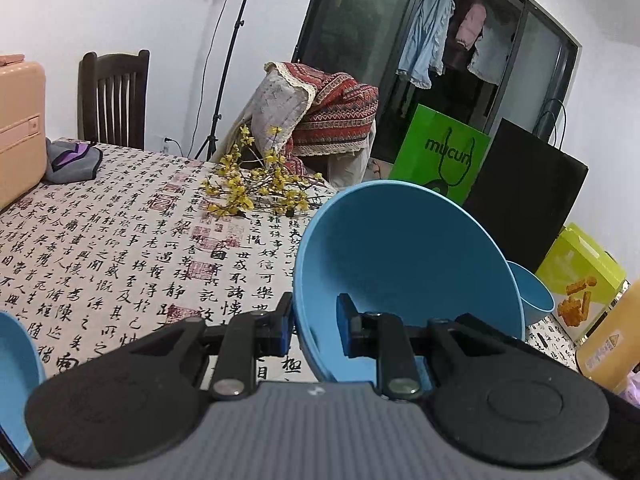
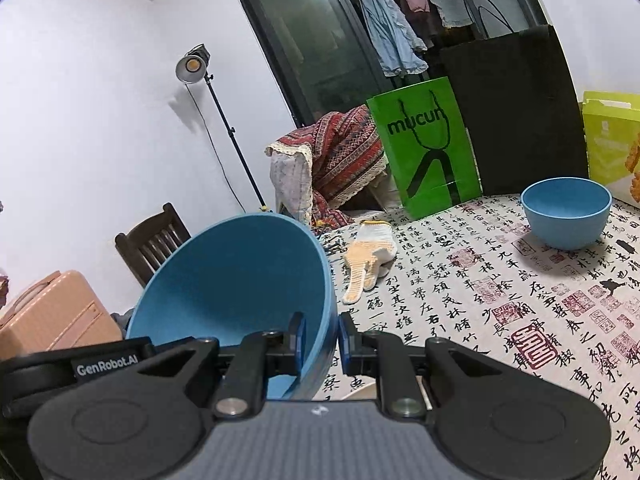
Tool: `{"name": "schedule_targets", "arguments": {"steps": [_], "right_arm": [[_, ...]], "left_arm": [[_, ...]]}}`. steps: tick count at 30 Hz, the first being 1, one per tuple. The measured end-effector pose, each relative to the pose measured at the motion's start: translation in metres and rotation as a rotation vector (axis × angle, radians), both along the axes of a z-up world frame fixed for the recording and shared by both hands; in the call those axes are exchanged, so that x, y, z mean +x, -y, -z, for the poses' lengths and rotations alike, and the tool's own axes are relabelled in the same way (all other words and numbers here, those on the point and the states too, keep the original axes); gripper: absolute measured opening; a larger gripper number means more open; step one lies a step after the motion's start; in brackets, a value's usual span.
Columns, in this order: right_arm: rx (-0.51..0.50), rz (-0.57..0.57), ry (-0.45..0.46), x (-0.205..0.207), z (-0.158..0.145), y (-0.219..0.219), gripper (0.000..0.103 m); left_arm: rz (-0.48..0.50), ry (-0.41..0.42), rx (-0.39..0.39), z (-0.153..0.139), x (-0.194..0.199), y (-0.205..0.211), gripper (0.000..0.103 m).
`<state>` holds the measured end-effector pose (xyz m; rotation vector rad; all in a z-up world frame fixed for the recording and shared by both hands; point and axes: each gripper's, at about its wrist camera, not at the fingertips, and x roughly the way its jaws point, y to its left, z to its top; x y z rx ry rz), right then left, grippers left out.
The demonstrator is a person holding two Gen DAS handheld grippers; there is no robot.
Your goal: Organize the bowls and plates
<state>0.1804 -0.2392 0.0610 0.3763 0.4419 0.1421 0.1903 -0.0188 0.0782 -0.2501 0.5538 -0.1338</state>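
Fingers [image 1: 294,320] pinch smooth round blue bowl [image 1: 400,256] over calligraphy-printed tablecloth [image 1: 120,248].

A table [image 2: 460,300] is seen covered by a cloth printed with black calligraphy and red seals. In the right wrist view, a blue bowl [image 2: 566,213] is found upright on it at the right of the frame, a green bag [image 2: 424,148] and a black bag [image 2: 516,112] stand at the far edge, and a white-and-yellow glove [image 2: 370,258] lies at centre. In the left wrist view, yellow flower sprigs [image 1: 256,184] are laid at upper centre, a grey-and-purple cloth [image 1: 72,160] at upper left beside a peach case [image 1: 18,128], and a yellow-green box [image 1: 580,280] at the right.
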Motion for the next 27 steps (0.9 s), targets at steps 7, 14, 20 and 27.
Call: {"name": "schedule_targets", "arguments": {"steps": [7, 14, 20, 27], "right_arm": [[0.005, -0.016, 0.002, -0.007, 0.0, -0.007, 0.017], [0.015, -0.034, -0.003, -0.006, 0.004, -0.016, 0.017], [0.007, -0.049, -0.005, -0.007, 0.005, -0.027, 0.017], [-0.006, -0.07, 0.001, -0.009, 0.006, -0.037, 0.017]], "left_arm": [[-0.015, 0.002, 0.0, 0.001, -0.007, -0.009, 0.023], [-0.033, 0.0, -0.003, 0.004, -0.011, -0.019, 0.023], [-0.046, 0.003, -0.015, 0.007, -0.015, -0.031, 0.023], [-0.062, 0.007, -0.021, 0.008, -0.024, -0.041, 0.023]]}}
